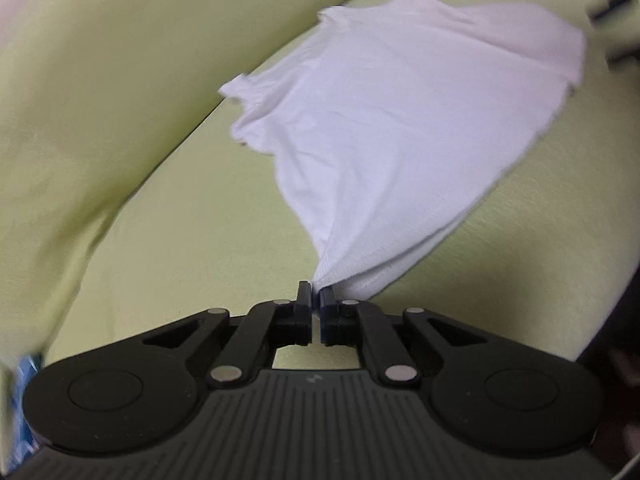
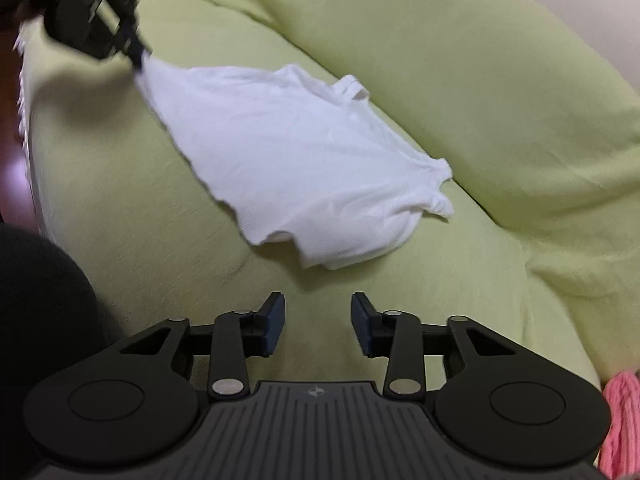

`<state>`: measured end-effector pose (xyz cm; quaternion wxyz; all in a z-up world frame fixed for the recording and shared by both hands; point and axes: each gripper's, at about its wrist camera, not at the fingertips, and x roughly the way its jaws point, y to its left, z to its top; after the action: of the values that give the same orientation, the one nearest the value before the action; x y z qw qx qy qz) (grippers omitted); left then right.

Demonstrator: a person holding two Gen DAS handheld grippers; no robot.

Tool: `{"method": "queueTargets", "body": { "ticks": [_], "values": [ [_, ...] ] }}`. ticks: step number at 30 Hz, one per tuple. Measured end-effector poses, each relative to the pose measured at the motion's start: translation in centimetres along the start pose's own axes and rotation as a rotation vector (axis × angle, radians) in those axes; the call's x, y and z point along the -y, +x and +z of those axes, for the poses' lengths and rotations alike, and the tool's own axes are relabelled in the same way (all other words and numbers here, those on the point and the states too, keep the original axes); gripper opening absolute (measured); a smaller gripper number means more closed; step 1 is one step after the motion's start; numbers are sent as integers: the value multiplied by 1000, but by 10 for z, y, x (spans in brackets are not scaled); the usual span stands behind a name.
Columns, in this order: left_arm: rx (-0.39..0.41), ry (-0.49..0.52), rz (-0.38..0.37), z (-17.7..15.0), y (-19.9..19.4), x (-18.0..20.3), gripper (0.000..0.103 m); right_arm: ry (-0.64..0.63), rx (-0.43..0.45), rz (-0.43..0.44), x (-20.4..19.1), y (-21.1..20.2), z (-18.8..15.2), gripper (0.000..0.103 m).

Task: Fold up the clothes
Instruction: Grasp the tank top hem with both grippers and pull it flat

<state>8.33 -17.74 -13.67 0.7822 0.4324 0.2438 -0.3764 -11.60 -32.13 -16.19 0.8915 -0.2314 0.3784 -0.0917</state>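
Observation:
A white T-shirt (image 1: 392,120) lies on a light green sofa seat (image 1: 192,232). My left gripper (image 1: 316,294) is shut on one bottom corner of the shirt, and the cloth stretches away from it. In the right wrist view the shirt (image 2: 288,152) lies spread on the seat, with the left gripper (image 2: 138,58) holding its far left corner. My right gripper (image 2: 318,312) is open and empty, hovering over the seat just short of the shirt's near edge.
The green sofa backrest (image 2: 460,60) rises behind the shirt. A pink cloth (image 2: 622,420) lies at the right edge. A dark rounded shape (image 2: 36,300) fills the lower left. A blue patterned item (image 1: 24,400) shows at the far left.

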Motion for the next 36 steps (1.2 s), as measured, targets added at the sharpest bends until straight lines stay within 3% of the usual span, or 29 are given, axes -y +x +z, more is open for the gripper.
{"method": "queueTargets", "body": {
  "ticks": [5, 9, 13, 14, 15, 19, 23, 27, 31, 33, 34, 36],
  "values": [
    [-36, -65, 85, -3, 9, -27, 4, 6, 33, -30, -10, 16, 8, 34],
    [-55, -51, 123, -4, 17, -31, 4, 15, 39, -83, -8, 33, 20, 31],
    [-64, -9, 131, -5, 24, -19, 4, -21, 39, -74, -10, 37, 18, 31],
    [-68, -4, 133, -6, 26, -16, 4, -27, 48, -75, -10, 37, 16, 20],
    [-70, -1, 135, -7, 27, -15, 4, -32, 57, -74, -9, 37, 15, 0],
    [-48, -34, 93, -1, 14, -20, 4, -71, 82, -132, 5, 29, 21, 0],
    [6, -103, 4, 9, -19, -34, 4, -132, 130, -200, 37, -18, 36, 0],
    [18, -136, -93, 7, -43, -31, 4, -240, 39, -160, 48, -44, 30, 0],
    [-74, -98, -119, -6, -30, -2, 3, -312, -98, -57, 22, -8, -8, 0],
    [-120, -73, -111, -16, -20, 12, 3, -321, -130, -50, 9, 5, -24, 2],
    [-130, -58, -88, -21, -18, 18, 3, -323, -143, -54, 3, 9, -31, 4],
    [-123, -69, -76, -25, -23, 20, 3, -265, -137, -76, 3, 6, -38, 20]
  ]
}}
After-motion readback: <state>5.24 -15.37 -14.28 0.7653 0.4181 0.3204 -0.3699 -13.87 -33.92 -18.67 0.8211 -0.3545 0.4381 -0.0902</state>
